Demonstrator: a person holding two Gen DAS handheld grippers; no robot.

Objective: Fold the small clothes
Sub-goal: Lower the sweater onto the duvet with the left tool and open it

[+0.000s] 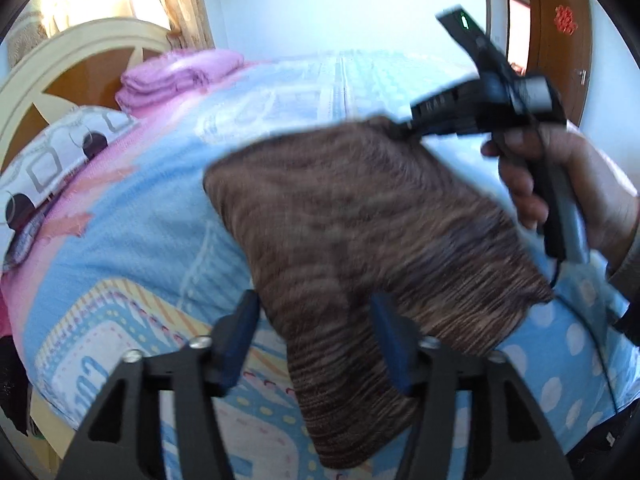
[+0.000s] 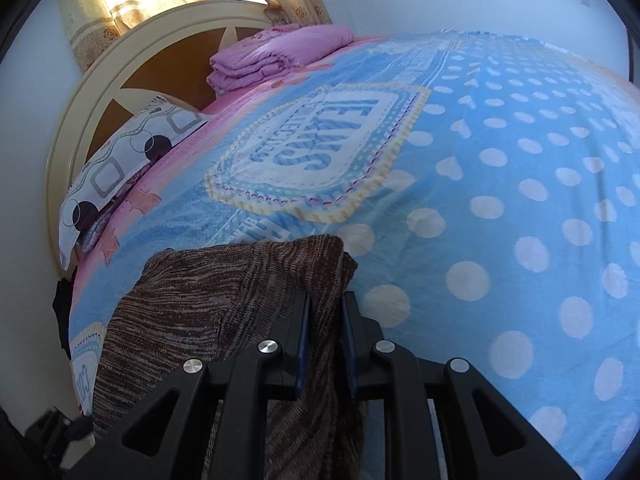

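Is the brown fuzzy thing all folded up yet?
Not yet. Nothing looks finished. The brown striped knit garment hangs over the blue polka-dot blanket. The right claw pinches one edge, while the left claw is open around the cloth. The folding and laying flat are left.

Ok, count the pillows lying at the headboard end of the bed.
1: a white pillow with grey squares and dark circles lies at the near side of the cream-and-wood headboard. Beside it sits a folded pink blanket, which may hide another.
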